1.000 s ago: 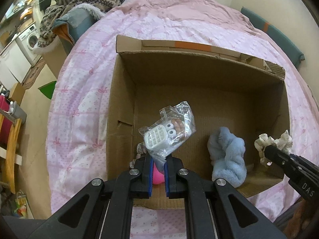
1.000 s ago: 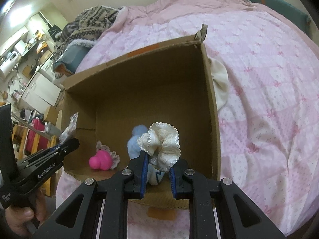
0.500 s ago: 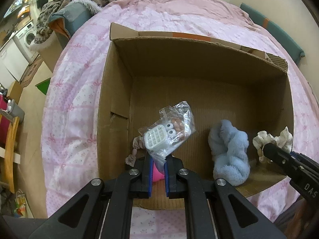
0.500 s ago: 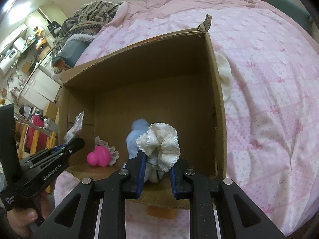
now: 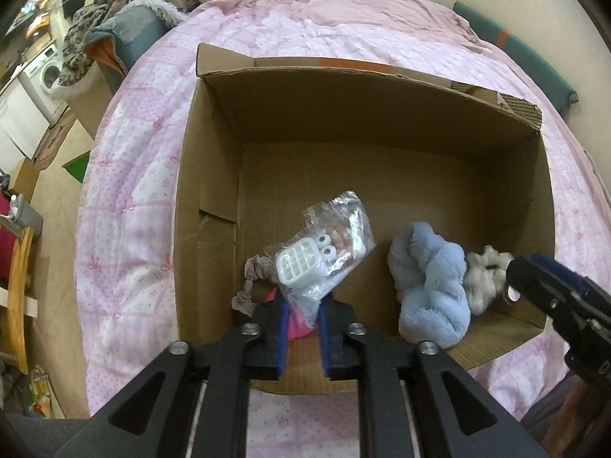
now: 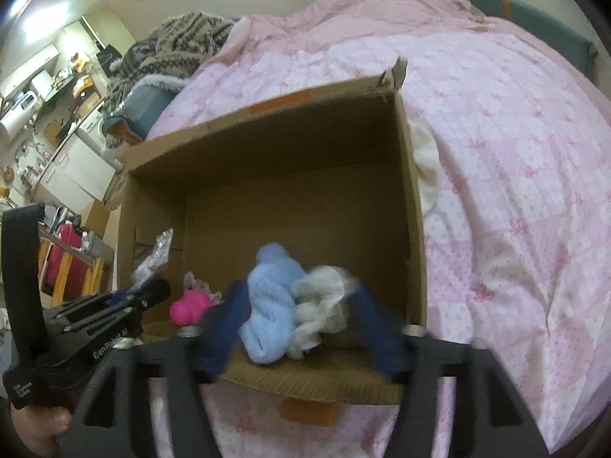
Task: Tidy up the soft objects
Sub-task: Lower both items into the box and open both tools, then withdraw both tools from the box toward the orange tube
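Note:
An open cardboard box lies on the pink bed. My left gripper is shut on a clear plastic bag of small items and holds it over the box's near left part. My right gripper is open over the box's near right corner; its blue pads stand wide apart. The cream frilly scrunchie lies free in the box beside a fluffy blue scrunchie. Both also show in the left wrist view: cream scrunchie, blue scrunchie. A pink soft toy and a beige scrunchie lie at the near left.
The box sits on a pink patterned quilt. A cream cloth lies outside the box's right wall. A pile of patterned blankets is at the bed's far left. Floor and furniture lie beyond the bed's left edge.
My right gripper has opened and let go of the cream scrunchie, which now lies in the box next to the blue one. My left gripper still holds the bag, slightly closer over the box.

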